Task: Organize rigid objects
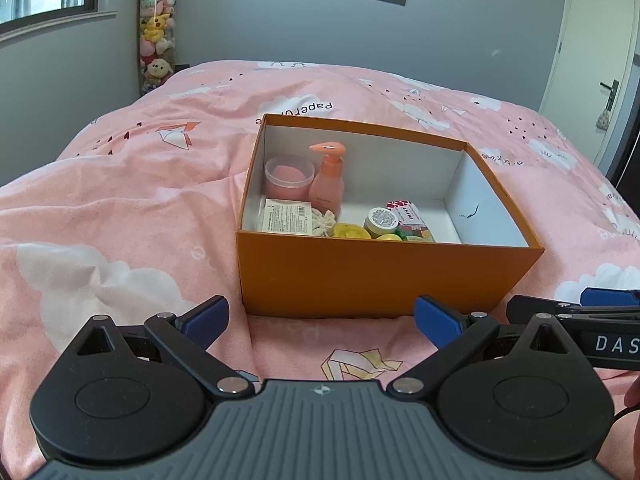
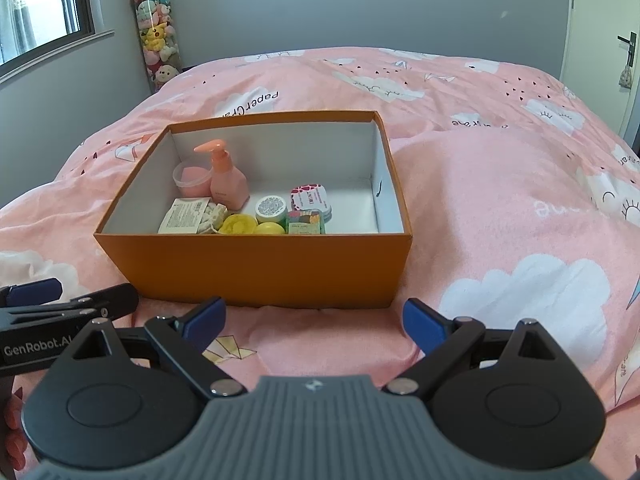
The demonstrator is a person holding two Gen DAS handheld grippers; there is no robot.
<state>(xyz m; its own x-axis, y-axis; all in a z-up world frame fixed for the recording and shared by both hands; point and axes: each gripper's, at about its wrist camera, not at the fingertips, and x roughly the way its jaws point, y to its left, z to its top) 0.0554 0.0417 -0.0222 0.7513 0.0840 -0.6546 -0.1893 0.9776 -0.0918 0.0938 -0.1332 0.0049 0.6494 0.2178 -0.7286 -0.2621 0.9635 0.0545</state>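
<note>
Both held low over the pink duvet (image 2: 500, 208), just short of the orange box (image 2: 256, 268); left gripper (image 1: 320, 320) spread wide, nothing between its blue pads; right gripper (image 2: 312, 320) likewise wide apart and empty; inside the box, clustered at the left and front: pump bottle (image 2: 228, 180) upright beside a lidded tub (image 2: 192, 178), a flat packet (image 2: 184, 216), small round jars (image 2: 271, 206) and tins (image 2: 310, 200); probably near the end, or about to rearrange; risks: soft bedding letting the box tip or slide if a wall is nudged; tall pump bottle toppling onto the jars if brushed; two grippers side by side, liable to clash on a shared reach
</note>
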